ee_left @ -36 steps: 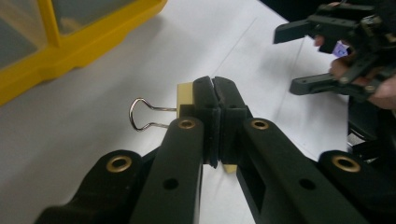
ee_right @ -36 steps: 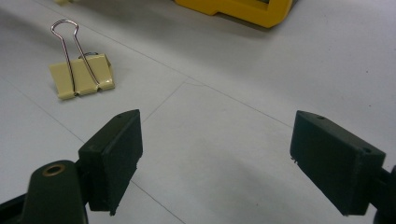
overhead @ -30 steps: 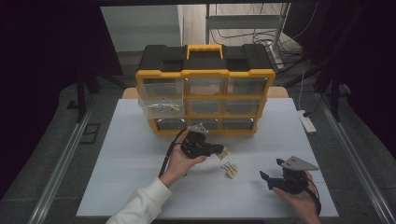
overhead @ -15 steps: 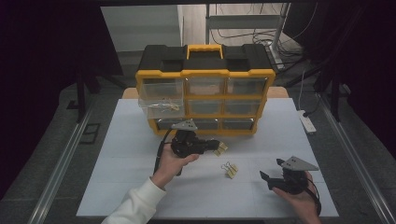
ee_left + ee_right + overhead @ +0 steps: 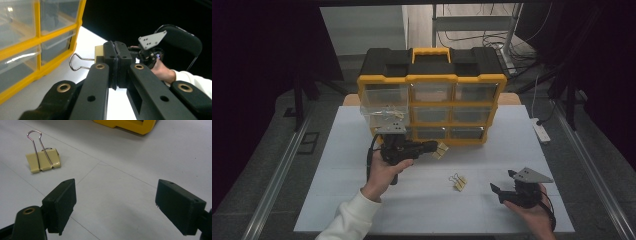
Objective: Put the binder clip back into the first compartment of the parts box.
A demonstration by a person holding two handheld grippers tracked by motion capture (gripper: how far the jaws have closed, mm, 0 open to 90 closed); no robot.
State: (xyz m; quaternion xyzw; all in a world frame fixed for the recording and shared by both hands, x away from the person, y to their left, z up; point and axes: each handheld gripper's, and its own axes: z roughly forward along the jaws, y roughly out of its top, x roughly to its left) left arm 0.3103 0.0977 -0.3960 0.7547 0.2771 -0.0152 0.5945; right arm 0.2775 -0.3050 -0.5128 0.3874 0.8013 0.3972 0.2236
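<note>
So the left gripper (image 5: 432, 146) is clamped tight on a yellow binder clip (image 5: 441, 150), held up just in front of the yellow drawer organizer (image 5: 432, 80) at the far side of the white table (image 5: 337, 165). One clear drawer (image 5: 384, 107) on the organizer's left sticks out right above that hand. A second binder clip (image 5: 43, 161) lies on the table between both hands. The right gripper (image 5: 116, 205) sits near-right, jaws wide apart, nothing between them.
</note>
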